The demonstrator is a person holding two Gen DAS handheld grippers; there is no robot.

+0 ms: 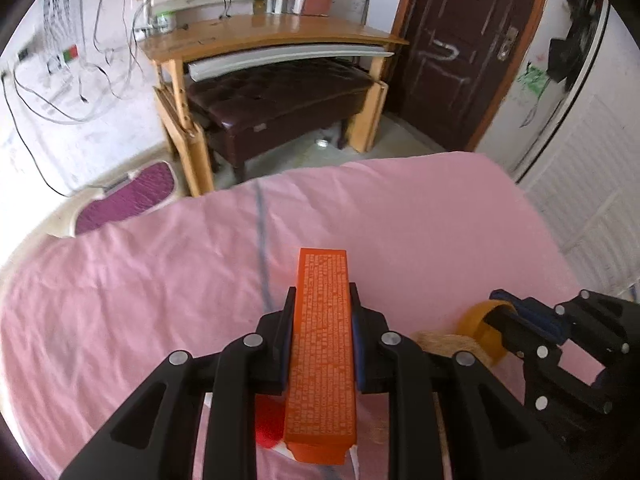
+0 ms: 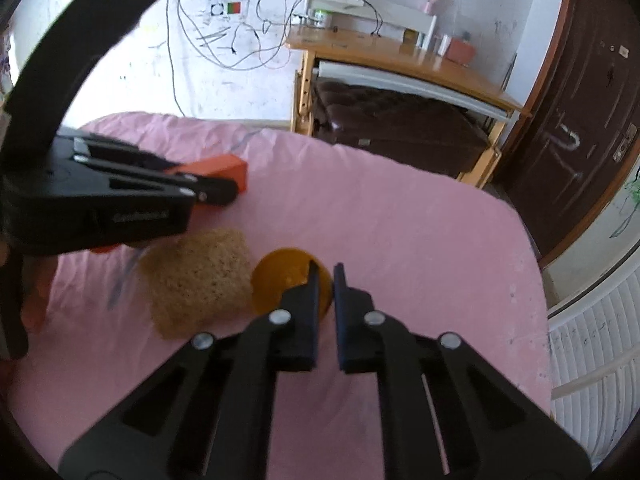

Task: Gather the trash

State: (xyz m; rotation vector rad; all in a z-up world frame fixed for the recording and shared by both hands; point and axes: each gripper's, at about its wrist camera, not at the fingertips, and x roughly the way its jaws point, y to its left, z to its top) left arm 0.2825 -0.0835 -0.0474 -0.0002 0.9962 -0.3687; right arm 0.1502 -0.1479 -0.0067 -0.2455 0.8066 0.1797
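My left gripper is shut on a long orange box and holds it above the pink bed; the box also shows in the right wrist view. My right gripper is shut on the rim of a small yellow cup, one finger inside and one outside; the cup also shows in the left wrist view. A tan woven pad lies on the bed left of the cup. A red and white wrapper lies under the left gripper.
A wooden desk with a dark leather bench beneath it stands beyond the bed's foot. A dark door is at the right. A purple mat lies on the floor at the left.
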